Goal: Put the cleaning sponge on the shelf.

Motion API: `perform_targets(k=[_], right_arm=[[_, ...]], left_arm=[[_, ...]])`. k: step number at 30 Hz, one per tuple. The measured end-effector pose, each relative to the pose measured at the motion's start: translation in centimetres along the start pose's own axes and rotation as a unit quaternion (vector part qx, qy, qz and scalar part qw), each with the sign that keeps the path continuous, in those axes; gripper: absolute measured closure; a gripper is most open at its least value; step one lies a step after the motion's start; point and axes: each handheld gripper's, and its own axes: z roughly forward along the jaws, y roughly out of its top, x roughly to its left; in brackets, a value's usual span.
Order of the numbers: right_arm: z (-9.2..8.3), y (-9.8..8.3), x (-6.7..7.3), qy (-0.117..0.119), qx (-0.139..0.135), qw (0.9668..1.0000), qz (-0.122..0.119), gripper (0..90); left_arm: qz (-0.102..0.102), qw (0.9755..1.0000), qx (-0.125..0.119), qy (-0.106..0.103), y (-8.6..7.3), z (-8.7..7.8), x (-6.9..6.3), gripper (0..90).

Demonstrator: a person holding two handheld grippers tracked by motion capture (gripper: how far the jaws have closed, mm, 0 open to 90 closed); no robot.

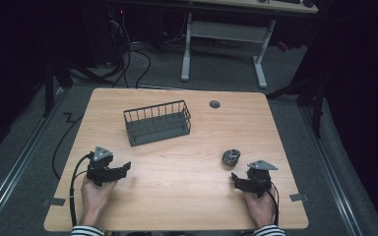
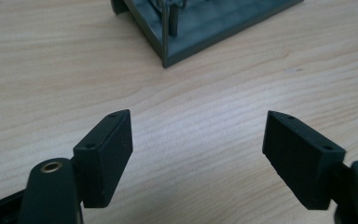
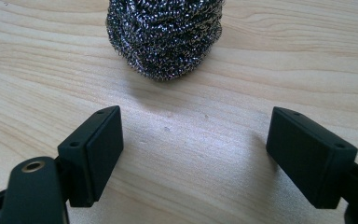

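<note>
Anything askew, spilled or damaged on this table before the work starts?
Nothing stands out. The wire basket sits upright and empty, slightly angled to the table edge. The steel scourer lies intact just ahead of the open right gripper, untouched.

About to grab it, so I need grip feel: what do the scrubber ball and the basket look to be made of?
Scrubber ball: looks like coiled steel wire, shiny, glints on the tangled strands; probably springy. Basket: seems metal wire with a matte dark grey coating, thin upright bars over a solid flat base.

Dark room, grey floor (image 1: 216, 73), white-legged desk (image 1: 226, 34) behind.
</note>
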Motion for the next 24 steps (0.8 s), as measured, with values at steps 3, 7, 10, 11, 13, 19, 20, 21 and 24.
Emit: perform_targets(k=[3, 7, 10, 11, 13, 19, 20, 21, 24], right_arm=[[0.0, 0.0, 0.0, 0.0, 0.0, 1.0, 0.0, 18.8], [0.0, 0.0, 0.0, 0.001, 0.0, 1.0, -0.002, 19.0], [0.0, 0.0, 0.0, 0.001, 0.0, 1.0, -0.001, 19.0], [0.0, 0.0, 0.0, 0.002, 0.0, 1.0, -0.003, 19.0], [0.0, 0.0, 0.0, 0.003, 0.0, 1.0, -0.004, 19.0], [-0.1, 0.0, 0.1, 0.007, 0.001, 0.9999, -0.008, 19.0], [-0.1, -0.1, 0.1, 0.008, 0.001, 0.9999, -0.008, 19.0], [-0.1, -0.1, 0.1, 0.008, 0.001, 0.9999, -0.008, 19.0], [-0.1, -0.1, 0.1, 0.008, 0.001, 0.9999, -0.008, 19.1]], left_arm=[[-0.004, 0.9999, -0.007, -0.005, 0.9, -0.2, 0.0, 24.7], [-0.009, 0.9998, -0.014, -0.01, 2.2, -0.4, 0.0, 24.6], [-0.01, 0.9998, -0.011, -0.01, 2.8, -0.5, 0.0, 24.3], [-0.013, 0.9998, -0.013, -0.013, 3.1, -0.6, 0.0, 24.2], [-0.016, 0.9998, -0.009, -0.01, 3.5, -0.5, 0.1, 23.9], [0.003, 1.0, -0.008, 0.004, 5.4, -0.6, -0.4, 24.2], [0.002, 1.0, -0.007, 0.002, 5.8, -0.6, -0.4, 24.2], [0.002, 1.0, -0.007, 0.002, 6.1, -0.5, -0.4, 24.2], [-0.001, 0.9999, -0.01, 0.0, 7.1, -0.3, -0.4, 24.3]])
